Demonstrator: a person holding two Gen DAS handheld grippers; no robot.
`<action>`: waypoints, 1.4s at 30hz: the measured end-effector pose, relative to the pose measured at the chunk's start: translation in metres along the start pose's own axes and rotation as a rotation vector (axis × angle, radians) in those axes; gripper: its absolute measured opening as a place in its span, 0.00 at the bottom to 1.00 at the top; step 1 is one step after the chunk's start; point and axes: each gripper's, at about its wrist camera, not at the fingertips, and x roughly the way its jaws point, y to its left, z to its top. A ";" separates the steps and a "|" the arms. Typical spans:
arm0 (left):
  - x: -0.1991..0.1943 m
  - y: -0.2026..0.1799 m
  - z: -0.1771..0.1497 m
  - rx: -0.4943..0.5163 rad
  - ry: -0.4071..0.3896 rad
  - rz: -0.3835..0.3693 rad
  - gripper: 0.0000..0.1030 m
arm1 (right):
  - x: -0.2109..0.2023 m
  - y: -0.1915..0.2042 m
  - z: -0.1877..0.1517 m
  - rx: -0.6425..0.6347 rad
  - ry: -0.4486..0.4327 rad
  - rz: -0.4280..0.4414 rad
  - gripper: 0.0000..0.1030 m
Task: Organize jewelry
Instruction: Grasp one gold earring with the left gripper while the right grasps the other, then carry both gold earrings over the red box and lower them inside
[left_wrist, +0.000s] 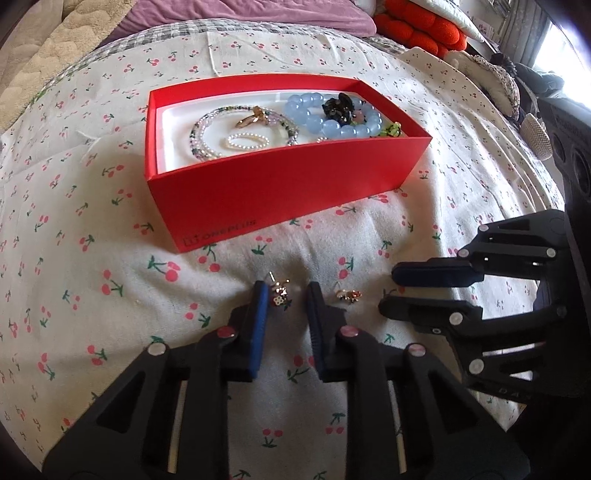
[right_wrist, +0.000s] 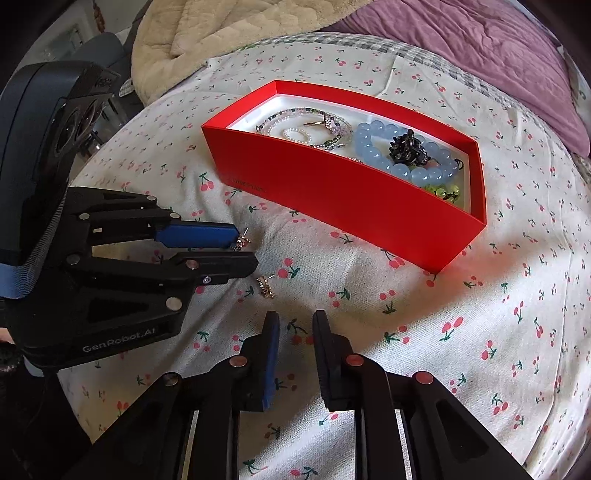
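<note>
- Lying on a bedsheet (left_wrist: 110, 206) printed with small red cherries, a red box (left_wrist: 280, 184) stood open, with a white inside and faint lettering on its near wall.
- Inside it were a blue bead bracelet (left_wrist: 332, 116), a black ornament (left_wrist: 341, 107) resting on those beads, a thin multicoloured bead bracelet (left_wrist: 207, 140), a small pearl ring (left_wrist: 247, 142), a gold ring (left_wrist: 253, 117) and some green beads (left_wrist: 391, 129).
- Two small gold earrings lay on the sheet in front of the box: one earring (left_wrist: 281, 295) sat between the fingers of the left gripper (left_wrist: 286, 295), whose jaws were apart and not touching it.
- The other earring (left_wrist: 349, 295) lay just beside the right gripper (left_wrist: 388, 291), whose jaws were also parted, holding nothing.
</note>
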 end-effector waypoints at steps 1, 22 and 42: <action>0.000 0.001 0.000 0.001 -0.002 0.003 0.10 | 0.000 0.000 0.000 -0.003 0.000 0.003 0.22; -0.032 0.037 -0.019 -0.069 0.030 0.008 0.09 | 0.023 0.032 0.017 -0.101 -0.041 -0.030 0.10; -0.073 0.041 0.042 -0.068 -0.102 -0.072 0.09 | -0.055 -0.004 0.061 0.075 -0.220 0.004 0.07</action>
